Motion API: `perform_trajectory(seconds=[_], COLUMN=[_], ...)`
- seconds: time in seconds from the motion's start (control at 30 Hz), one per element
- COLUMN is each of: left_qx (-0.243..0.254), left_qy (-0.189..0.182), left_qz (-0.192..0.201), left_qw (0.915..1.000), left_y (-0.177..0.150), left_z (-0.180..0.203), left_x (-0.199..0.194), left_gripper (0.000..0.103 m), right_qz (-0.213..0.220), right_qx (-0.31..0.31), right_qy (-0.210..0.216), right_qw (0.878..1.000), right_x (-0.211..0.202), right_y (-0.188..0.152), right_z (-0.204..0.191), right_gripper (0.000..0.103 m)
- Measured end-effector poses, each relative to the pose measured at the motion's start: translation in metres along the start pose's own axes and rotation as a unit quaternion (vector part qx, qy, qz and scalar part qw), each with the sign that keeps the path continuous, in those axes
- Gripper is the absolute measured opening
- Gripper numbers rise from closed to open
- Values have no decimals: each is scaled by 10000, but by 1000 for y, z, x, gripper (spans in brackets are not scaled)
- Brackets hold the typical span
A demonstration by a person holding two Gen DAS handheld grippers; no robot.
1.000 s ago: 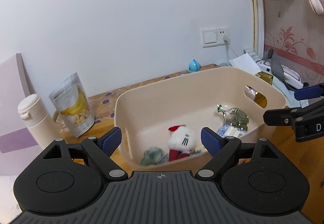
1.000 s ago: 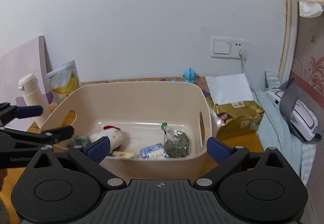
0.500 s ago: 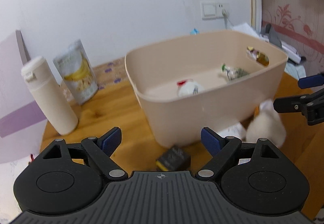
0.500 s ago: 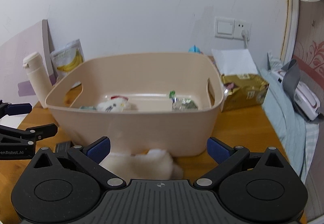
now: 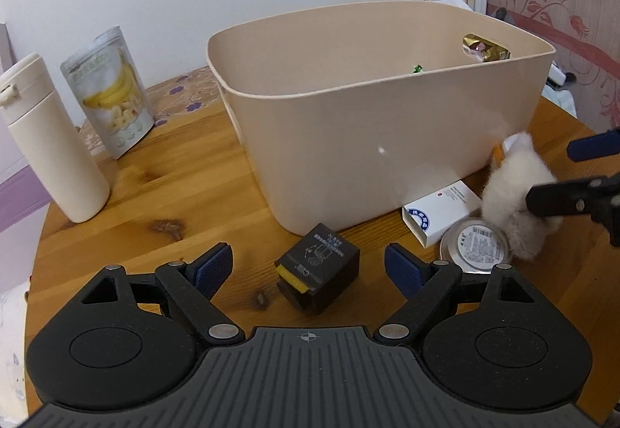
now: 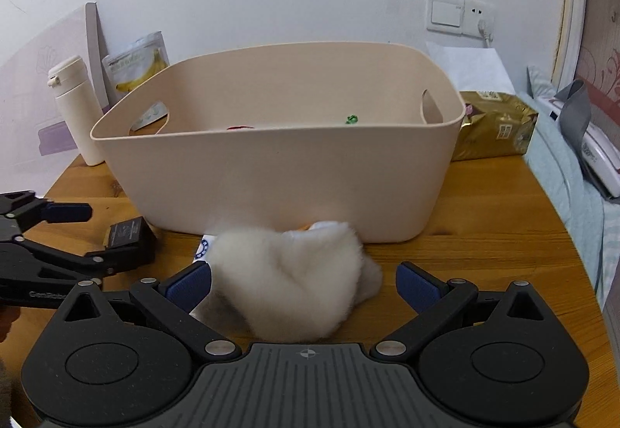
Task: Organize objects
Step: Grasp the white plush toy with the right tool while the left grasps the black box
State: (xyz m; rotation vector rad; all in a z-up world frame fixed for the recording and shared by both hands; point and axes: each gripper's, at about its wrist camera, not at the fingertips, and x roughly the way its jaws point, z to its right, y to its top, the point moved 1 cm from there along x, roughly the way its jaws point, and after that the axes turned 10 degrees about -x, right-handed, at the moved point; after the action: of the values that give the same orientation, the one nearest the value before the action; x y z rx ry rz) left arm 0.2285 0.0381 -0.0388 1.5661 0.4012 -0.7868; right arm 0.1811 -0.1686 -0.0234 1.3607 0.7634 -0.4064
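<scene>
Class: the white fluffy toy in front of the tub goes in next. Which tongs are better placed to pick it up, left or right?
Right. The right tongs are open with the fluffy toy between their fingers; the left tongs are lined up on the black box.
</scene>
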Motion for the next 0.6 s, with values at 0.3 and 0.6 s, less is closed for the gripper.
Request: perform_trajectory(seconds=[0.3, 0.6], left_qx=[-34, -206], left_qy=[-162, -424], left_qz=[-116, -232], left_qw=[9998, 9986], left_y=[1, -1], left_z=[3, 0], left_x=[17, 21], left_gripper=[73, 48], right_qz=[-262, -255], right_qx=[-51, 45], right_qy=[-5, 51], right_qw=[9996, 9997], right_x=[25, 33], right_y=[-6, -10], right_z=[-7, -2], right_gripper=[103, 92])
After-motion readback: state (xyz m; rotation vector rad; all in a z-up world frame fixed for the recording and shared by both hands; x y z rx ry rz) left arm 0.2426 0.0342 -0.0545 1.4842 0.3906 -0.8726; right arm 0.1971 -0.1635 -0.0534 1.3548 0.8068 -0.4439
